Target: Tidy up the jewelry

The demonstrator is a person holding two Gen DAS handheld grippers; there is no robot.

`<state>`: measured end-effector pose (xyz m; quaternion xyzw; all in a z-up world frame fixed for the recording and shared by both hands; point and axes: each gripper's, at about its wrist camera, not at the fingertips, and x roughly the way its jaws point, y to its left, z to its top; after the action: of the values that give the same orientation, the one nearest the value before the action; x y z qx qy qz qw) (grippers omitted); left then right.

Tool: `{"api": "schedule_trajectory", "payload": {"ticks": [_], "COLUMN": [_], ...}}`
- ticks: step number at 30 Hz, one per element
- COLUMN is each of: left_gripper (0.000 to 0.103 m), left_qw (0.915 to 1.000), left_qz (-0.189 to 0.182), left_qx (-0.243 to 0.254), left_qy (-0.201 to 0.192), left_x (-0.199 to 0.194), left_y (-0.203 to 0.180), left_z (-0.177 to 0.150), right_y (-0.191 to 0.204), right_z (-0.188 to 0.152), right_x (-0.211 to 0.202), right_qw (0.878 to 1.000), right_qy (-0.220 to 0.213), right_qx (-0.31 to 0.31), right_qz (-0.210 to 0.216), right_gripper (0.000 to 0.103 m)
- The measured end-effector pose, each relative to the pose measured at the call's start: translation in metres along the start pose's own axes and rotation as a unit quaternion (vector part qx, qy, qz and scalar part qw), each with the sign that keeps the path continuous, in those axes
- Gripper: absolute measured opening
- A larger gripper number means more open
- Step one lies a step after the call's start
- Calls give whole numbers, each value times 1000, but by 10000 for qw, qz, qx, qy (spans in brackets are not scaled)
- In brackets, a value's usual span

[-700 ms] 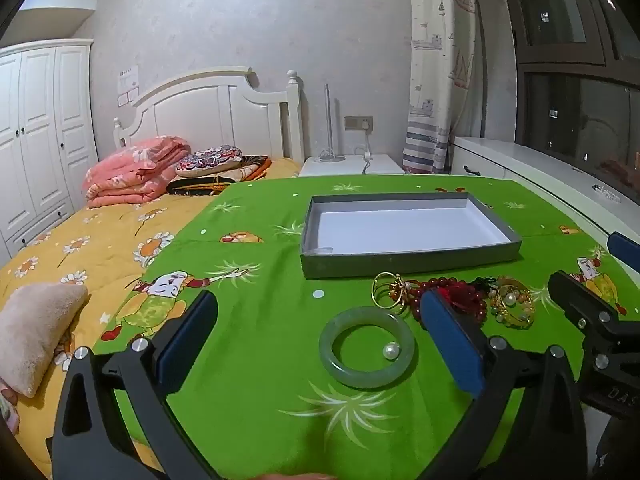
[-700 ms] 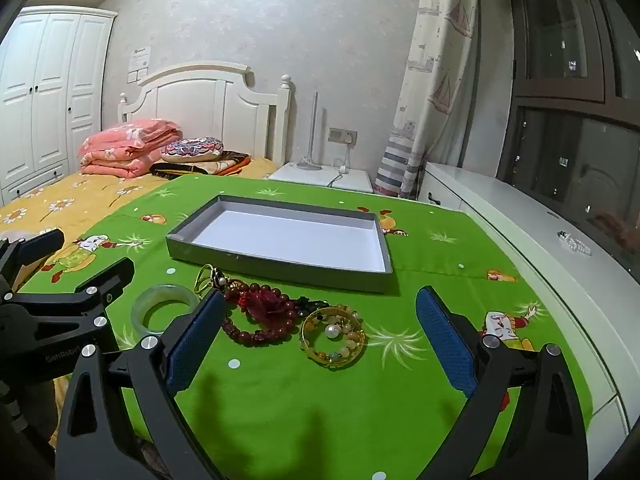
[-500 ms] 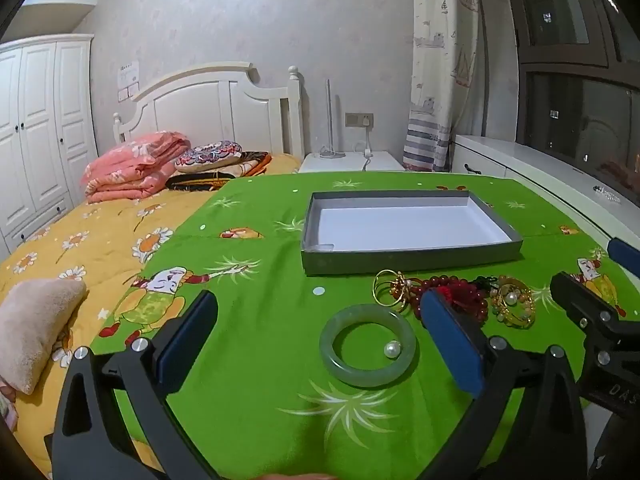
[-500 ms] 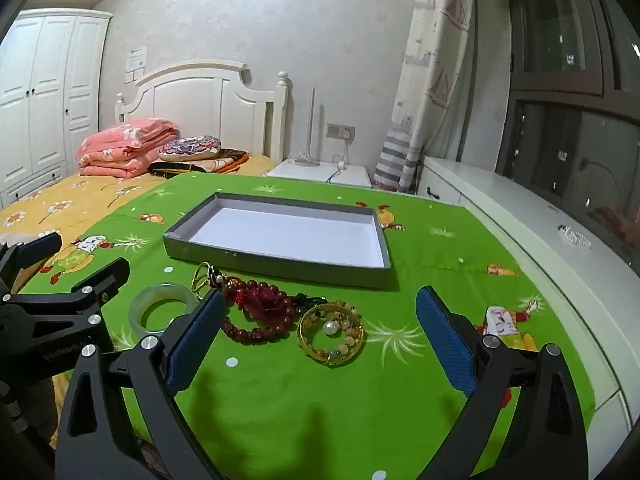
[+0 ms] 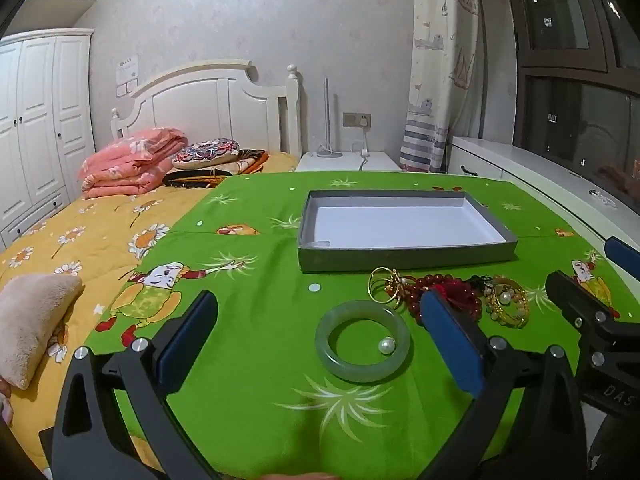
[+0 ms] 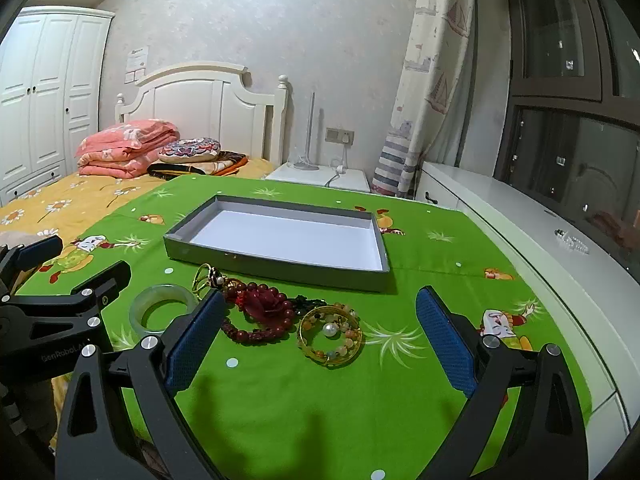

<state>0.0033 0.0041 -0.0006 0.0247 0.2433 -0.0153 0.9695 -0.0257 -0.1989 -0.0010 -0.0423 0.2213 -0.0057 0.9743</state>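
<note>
Below the grey tray point(image 5: 404, 258), across the middle of both frames, the jewelry lies loose on the green-clothed table point(image 5: 248, 360). I have my left claw point(image 5: 316, 344) spread wide with nothing in it, and my right claw point(image 6: 320, 342) equally wide and bare; neither touches anything yet.

Low centre of the left view sits the jade bangle point(image 5: 363, 340), with a loose pearl point(image 5: 387, 346) resting inside its ring. My worry there: if I pinch the bangle's smooth rim it may squirt sideways, and lifting it could set the pearl rolling across the cloth and off the near edge.

Centre of the right view, the red bead string point(image 6: 260, 316) lies against the gold rings point(image 6: 206, 276) on its left and just beside the beaded bracelet point(image 6: 330, 336) on its right. Whether they are tangled I cannot tell; if so, grabbing one would likely drag its neighbours along or drop them short of the tray.

My two claws hang close together, so reaching for the middle pieces at once risks a collision.
</note>
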Motion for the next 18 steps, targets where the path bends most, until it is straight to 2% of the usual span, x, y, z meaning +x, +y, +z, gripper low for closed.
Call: {"api": "schedule_trajectory", "payload": {"ticks": [18], "left_gripper": [98], "left_qw": [10000], "left_qz": [-52], "left_qx": [-16], "left_qy": [36], "left_x": [-3], "left_y": [0], "left_z": [-7], "right_y": [1], "right_z": [2], "right_x": [-6], "right_qw": [10000], "right_qy": [-55], "right_qx": [-55], "right_qz": [-23], "right_gripper": [90]}}
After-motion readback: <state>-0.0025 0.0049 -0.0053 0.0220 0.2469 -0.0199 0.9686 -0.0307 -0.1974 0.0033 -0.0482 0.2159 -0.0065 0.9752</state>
